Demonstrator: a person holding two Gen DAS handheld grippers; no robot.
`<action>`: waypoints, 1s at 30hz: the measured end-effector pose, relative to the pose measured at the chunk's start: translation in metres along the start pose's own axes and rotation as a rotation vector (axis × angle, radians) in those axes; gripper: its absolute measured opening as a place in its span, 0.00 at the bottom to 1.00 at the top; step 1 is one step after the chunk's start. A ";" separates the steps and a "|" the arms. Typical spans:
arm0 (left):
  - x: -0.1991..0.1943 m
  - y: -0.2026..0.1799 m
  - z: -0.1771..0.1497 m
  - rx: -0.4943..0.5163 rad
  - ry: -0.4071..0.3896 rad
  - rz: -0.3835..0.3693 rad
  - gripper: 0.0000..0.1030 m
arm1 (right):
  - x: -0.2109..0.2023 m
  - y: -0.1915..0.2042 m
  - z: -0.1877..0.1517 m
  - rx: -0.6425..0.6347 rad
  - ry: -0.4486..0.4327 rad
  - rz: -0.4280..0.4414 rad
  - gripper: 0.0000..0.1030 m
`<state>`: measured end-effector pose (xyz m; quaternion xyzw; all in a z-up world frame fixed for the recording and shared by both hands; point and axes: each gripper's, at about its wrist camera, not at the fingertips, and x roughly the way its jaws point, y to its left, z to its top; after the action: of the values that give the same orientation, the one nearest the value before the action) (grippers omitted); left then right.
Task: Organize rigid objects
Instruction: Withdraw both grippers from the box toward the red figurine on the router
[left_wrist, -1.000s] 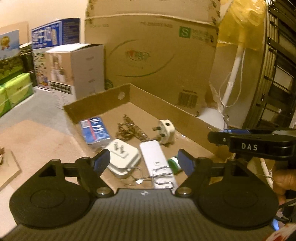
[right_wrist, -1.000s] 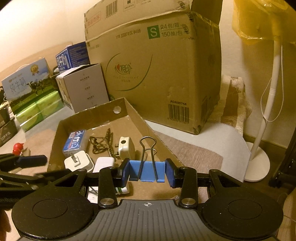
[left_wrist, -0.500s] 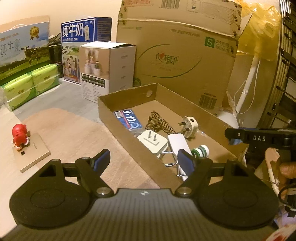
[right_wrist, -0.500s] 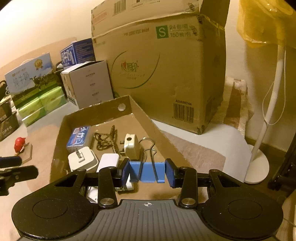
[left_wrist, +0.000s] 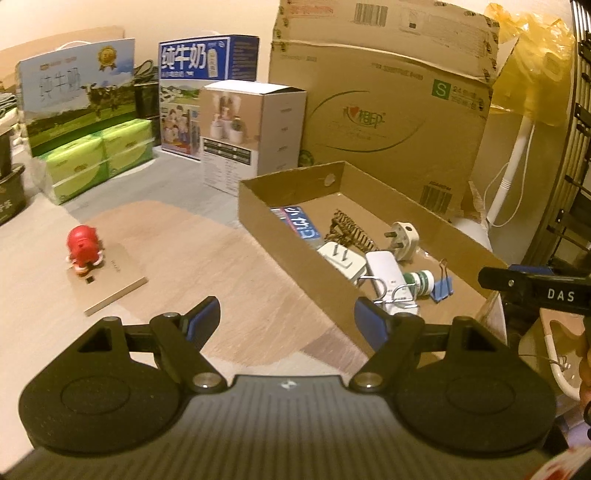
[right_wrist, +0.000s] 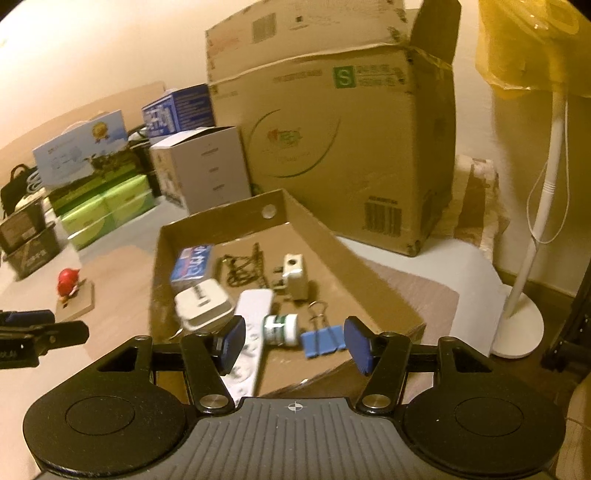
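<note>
We look along each hand-held gripper, angled down. Left wrist view sits back, cardboard tray (left_wrist: 258, 206) mid-right of frame. Right wrist view is closer, tray (right_wrist: 159, 258) centre. Both share tray, big carton (left_wrist: 388, 110) and red figure (left_wrist: 83, 245).

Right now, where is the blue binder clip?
The blue metal binder clip lies in the shallow cardboard tray, at its near right corner, beside the small green-and-white bottle.

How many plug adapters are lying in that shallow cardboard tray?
2. A flat white two-pin adapter lies near the tray's left wall; a white three-pin plug lies further right. Others could be hidden.
</note>
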<state>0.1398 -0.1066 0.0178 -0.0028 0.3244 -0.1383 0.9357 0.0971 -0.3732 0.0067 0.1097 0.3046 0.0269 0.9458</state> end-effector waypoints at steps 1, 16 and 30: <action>-0.003 0.003 -0.002 -0.003 -0.001 0.005 0.75 | -0.002 0.004 -0.001 0.003 0.001 0.006 0.58; -0.045 0.052 -0.017 -0.074 -0.011 0.122 0.75 | -0.020 0.054 -0.005 -0.022 0.005 0.088 0.58; -0.071 0.090 -0.028 -0.134 -0.018 0.193 0.75 | -0.020 0.096 -0.006 -0.077 0.009 0.151 0.58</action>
<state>0.0924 0.0006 0.0302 -0.0355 0.3233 -0.0257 0.9453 0.0788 -0.2813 0.0344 0.0958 0.2986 0.1105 0.9431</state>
